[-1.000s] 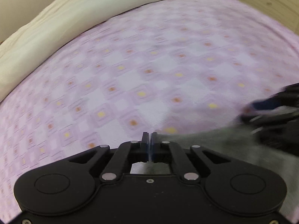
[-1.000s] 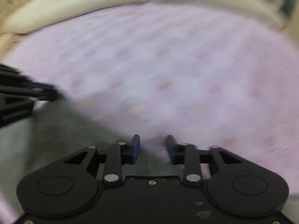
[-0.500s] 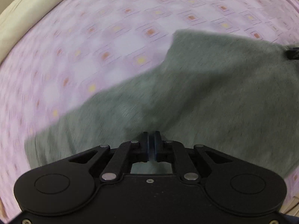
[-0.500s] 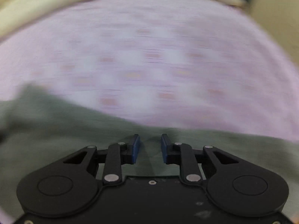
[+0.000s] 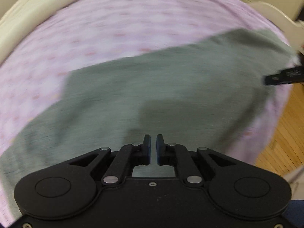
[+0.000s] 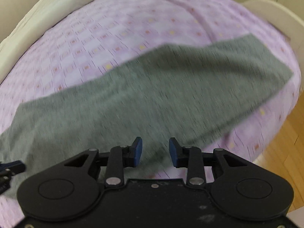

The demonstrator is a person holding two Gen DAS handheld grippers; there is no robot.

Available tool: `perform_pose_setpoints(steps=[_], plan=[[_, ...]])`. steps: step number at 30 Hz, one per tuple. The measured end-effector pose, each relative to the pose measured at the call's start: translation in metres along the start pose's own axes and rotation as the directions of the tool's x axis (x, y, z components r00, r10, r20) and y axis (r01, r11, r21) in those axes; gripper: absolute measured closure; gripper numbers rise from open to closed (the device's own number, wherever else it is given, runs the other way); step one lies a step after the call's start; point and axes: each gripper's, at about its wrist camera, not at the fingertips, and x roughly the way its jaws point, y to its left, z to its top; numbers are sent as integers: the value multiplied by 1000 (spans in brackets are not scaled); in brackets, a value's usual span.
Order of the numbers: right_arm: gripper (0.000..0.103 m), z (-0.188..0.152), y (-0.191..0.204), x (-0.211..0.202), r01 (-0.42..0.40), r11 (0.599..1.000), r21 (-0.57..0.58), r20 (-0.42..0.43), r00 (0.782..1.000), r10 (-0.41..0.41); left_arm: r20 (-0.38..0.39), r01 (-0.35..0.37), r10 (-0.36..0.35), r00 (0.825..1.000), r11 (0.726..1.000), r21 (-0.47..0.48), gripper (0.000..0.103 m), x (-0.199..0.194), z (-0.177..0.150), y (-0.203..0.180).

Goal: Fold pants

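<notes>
Bed w/ a lilac sheet (image 6: 117,38) fills most of both views; print is a grid of pale squares w/ small yellow and orange-red dots, sharp in the right wrist view, smeared by blur in the left. A cream pillow or bolster (image 6: 28,20) runs along the far-left edge of the bed, and a cream rounded bed frame (image 6: 273,13) curves round the far-right corner. Beyond that, pale panelled wall at top right. Wood plank floor (image 6: 285,144) shows past the bed's right edge, warm honey colour, also seen low right in the left wrist view (image 5: 281,133). The grey pants (image 6: 152,98) lie flat on the sheet as one long band, running from low left up to the far right near the bed's corner; far end is cut square, cloth looks heathered, w/ a soft ridge along the upper middle. In the left wrist view the pants (image 5: 152,95) spread wide under the camera, reaching toward the right edge of the bed. Left gripper (image 5: 153,148) hangs over the cloth, jaws nearly together w/ a thin gap, nothing pinched btwn them. Right gripper (image 6: 155,150) has jaws clearly apart, having just widened; nothing held, the pants' near edge and sheet below. Each gripper's tip pokes into the other's view at the side.
</notes>
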Motion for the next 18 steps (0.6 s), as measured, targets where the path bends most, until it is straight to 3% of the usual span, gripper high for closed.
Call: perform_pose_setpoints(steps=[2,4,9,13,14,15,16,18], plan=[[69,-3,-13,8,-17,999,29,-18,1000,17,0,12,-12,1000,998,56,85,9,1,-25],[69,-4,-27,14,-41,997,70,-40,998,44,6,-9,9,1000,996,88,85,15,2,-47],[68,-1,-48,31,-129,983,133,-70,988,139,-27,16,-12,1000,991,134,84,27,-2,-77],[69,5,-63,30,-206,957,203,-58,973,222,-25,-40,46,999,980,196,84,33,-6,-99],[73,6,-64,30,-218,954,207,-52,971,233,-27,-54,60,998,978,200,84,33,-7,-102],[88,8,-64,27,-228,953,199,-40,970,240,-27,-68,75,997,976,205,84,34,-6,-104],[97,8,-67,18,-230,956,180,-31,971,239,-21,-81,88,996,974,210,84,35,-5,-105],[97,10,-66,12,-236,957,167,-15,970,241,-5,-104,108,994,969,224,81,35,-3,-108]])
